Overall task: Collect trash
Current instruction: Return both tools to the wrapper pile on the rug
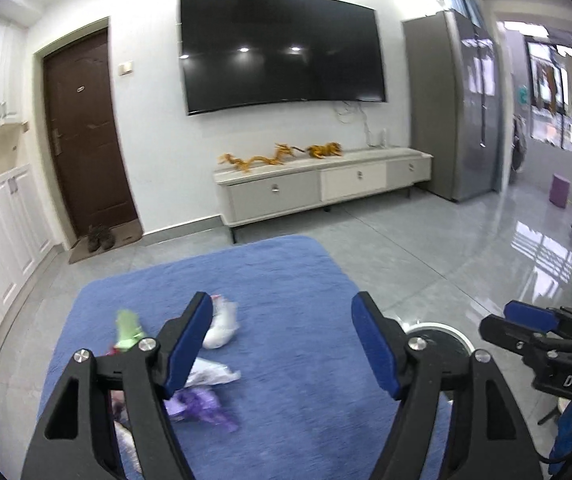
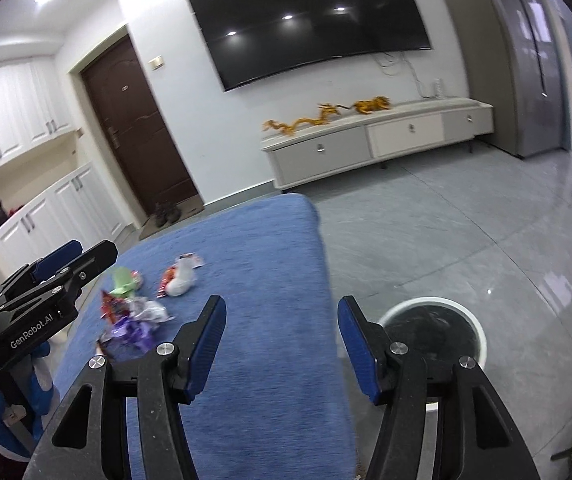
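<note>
- Trash lies in a loose cluster on the blue cloth [image 2: 246, 280] that covers the table: a white crumpled wad [image 2: 182, 282], a green wrapper [image 2: 122, 280], a clear crinkled wrapper [image 2: 150, 309], a purple wrapper [image 2: 134, 330] and a red snack packet [image 2: 110, 306].
- On the cloth, the cluster sits toward its left side; the right half is bare.
- Left gripper [image 1: 282, 344] hovers above the cloth with its blue-padded jaws spread fairly wide; nothing is between them and the pads touch nothing.
- Seen from the left wrist, the trash appears beside and behind its left finger, not inside the gap.
- Right gripper [image 2: 282, 344] hangs over the cloth's right edge, jaws about half parted and empty.
- White round bin [image 2: 433, 332] with a dark inside stands on the grey floor just beside the cloth's right edge, partly behind the right gripper's right finger.
</note>
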The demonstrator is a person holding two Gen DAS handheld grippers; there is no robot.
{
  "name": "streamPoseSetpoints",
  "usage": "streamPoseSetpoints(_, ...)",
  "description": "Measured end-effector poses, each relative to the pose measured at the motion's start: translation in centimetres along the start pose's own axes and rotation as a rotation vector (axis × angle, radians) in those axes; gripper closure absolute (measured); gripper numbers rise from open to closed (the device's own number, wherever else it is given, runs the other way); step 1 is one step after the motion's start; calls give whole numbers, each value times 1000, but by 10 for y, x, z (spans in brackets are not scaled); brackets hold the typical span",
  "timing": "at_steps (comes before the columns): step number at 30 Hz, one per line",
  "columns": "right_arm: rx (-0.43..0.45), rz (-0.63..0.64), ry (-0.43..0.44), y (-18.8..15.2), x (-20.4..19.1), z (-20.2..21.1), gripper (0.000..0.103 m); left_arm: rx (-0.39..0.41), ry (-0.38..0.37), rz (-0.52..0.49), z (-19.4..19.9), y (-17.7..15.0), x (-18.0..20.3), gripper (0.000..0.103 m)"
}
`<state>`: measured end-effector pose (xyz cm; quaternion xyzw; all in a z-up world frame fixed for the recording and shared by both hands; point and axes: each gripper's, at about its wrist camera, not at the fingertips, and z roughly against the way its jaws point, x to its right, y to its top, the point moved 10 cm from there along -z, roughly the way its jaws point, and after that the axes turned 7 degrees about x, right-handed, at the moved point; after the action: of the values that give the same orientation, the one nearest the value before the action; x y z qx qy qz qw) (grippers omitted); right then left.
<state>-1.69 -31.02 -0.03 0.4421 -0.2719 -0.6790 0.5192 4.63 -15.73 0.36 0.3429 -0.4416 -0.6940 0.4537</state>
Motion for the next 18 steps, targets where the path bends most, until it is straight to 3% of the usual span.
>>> streamPoseSetpoints(5, -2, 55, 52, 6, -39, -8, 47, -32, 86, 80, -1, -21, -70, 32)
streamPoseSetpoints(11, -42, 96, 96, 3, -73, -31, 47, -124, 174, 175, 2, -76, -159, 32)
streamPoseSetpoints(18, -175, 148, 157, -26, -115, -86, 47, -279, 172, 277, -7, -152, -199, 32)
